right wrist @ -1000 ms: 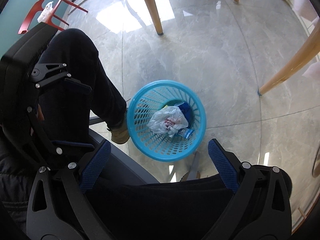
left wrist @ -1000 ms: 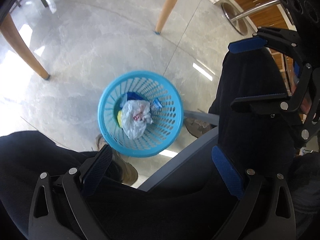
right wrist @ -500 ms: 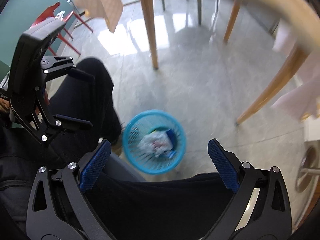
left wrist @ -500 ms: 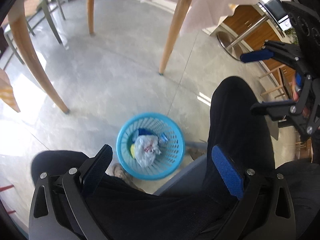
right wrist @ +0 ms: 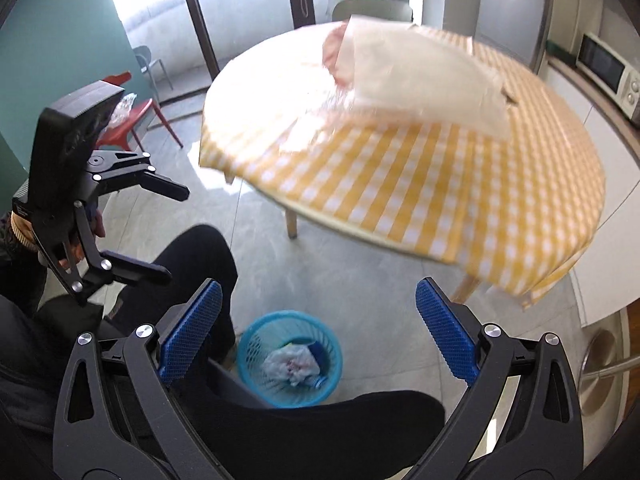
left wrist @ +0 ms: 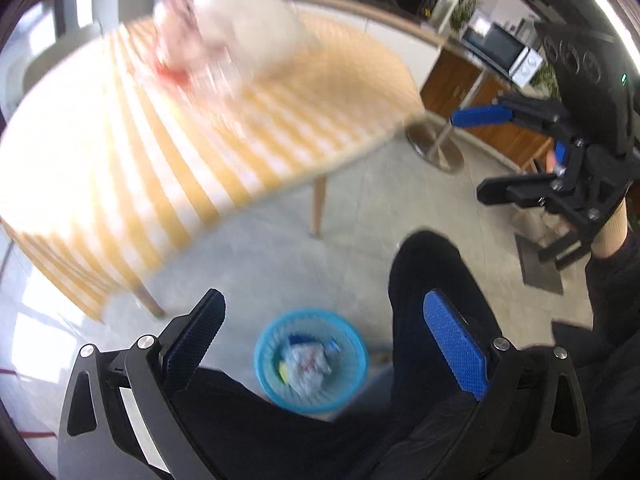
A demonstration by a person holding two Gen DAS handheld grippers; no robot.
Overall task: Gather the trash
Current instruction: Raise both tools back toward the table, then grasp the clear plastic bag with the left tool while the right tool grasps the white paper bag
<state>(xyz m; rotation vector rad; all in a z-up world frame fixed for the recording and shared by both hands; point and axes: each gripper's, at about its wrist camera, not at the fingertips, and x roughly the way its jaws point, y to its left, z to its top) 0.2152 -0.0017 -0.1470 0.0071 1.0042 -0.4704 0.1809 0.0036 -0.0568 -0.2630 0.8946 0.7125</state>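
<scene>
Left claw [left wrist: 324,344]: held wide open and empty, raised above the person's lap, aimed out over the floor toward the worktop.
Right claw [right wrist: 318,336]: also spread wide, nothing between its blue pads, held level with the left one, at its right.
Bin [right wrist: 289,358]: blue mesh basket on the floor, near, between the person's legs; crumpled white plastic trash [right wrist: 291,365] lies inside.
Worktop [right wrist: 440,184]: round, yellow checked cloth, far side; blurred pale bags [right wrist: 420,80] rest on it.
</scene>
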